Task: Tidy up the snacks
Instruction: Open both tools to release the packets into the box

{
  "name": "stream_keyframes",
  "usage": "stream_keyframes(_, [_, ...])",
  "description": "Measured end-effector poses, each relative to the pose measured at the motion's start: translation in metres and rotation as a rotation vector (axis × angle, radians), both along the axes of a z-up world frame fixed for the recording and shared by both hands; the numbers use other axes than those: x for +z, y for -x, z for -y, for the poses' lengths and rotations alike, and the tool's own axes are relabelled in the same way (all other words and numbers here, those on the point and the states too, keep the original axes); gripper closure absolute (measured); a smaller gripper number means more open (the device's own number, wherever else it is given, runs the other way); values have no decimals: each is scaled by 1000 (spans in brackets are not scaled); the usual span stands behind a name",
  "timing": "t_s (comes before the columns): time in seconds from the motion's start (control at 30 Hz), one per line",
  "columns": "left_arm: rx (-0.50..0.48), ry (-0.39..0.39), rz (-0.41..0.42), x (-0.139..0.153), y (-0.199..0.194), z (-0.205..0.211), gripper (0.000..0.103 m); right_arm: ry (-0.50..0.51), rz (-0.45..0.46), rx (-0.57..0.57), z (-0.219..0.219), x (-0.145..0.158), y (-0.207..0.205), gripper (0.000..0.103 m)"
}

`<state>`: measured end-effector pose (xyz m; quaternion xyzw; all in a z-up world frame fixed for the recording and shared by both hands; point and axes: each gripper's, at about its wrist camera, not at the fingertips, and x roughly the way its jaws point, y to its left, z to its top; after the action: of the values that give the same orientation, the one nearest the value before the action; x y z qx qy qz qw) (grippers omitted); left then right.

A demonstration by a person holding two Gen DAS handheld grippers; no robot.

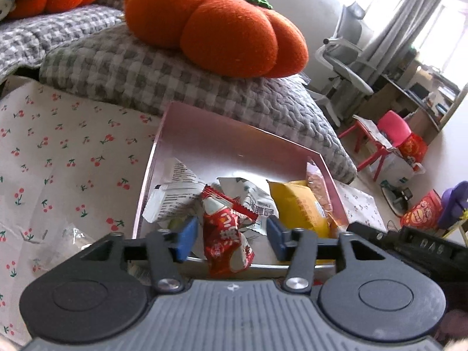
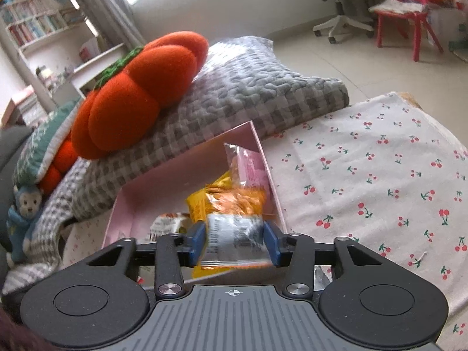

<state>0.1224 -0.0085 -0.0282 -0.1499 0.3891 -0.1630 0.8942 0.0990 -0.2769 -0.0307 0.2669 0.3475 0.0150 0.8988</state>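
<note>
A shallow pink box point(image 1: 222, 143) lies on the cherry-print cloth point(image 1: 64, 158) and holds several snack packets. My left gripper point(image 1: 231, 239) is open over the box's near edge. A red packet point(image 1: 225, 234) stands between its blue pads with a gap on each side. Behind it lie white packets point(image 1: 178, 187), a yellow packet point(image 1: 295, 207) and a brown one point(image 1: 317, 187). In the right wrist view my right gripper point(image 2: 234, 242) hangs over the same pink box point(image 2: 175, 172). A blurred orange and clear packet point(image 2: 234, 234) fills the space between its pads, apparently loose.
An orange pumpkin cushion point(image 1: 216, 26) rests on a grey checked blanket point(image 1: 163, 79) just behind the box. A clear wrapper point(image 1: 70, 234) lies on the cloth at the left. On the floor stand a red chair point(image 2: 406, 8) and an office chair point(image 1: 342, 55).
</note>
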Motion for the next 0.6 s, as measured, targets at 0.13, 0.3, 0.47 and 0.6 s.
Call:
stream_keyframes(0.13, [4,-1,-14,-1,0,1,47,-49,1,-8,7,2,2,50])
stream_keyframes(0.3, [7,-24,-10,3,6,3,40,-35,-7,-6,8,7,7,44])
stream_keyframes(0.47, [-23,-92,16,10,18,9,31,-18,-6,17,7,15,17,34])
stream_keyframes(0.6, [-28,-133,24,14,29,9,24,10,-15,41,5,22,25,28])
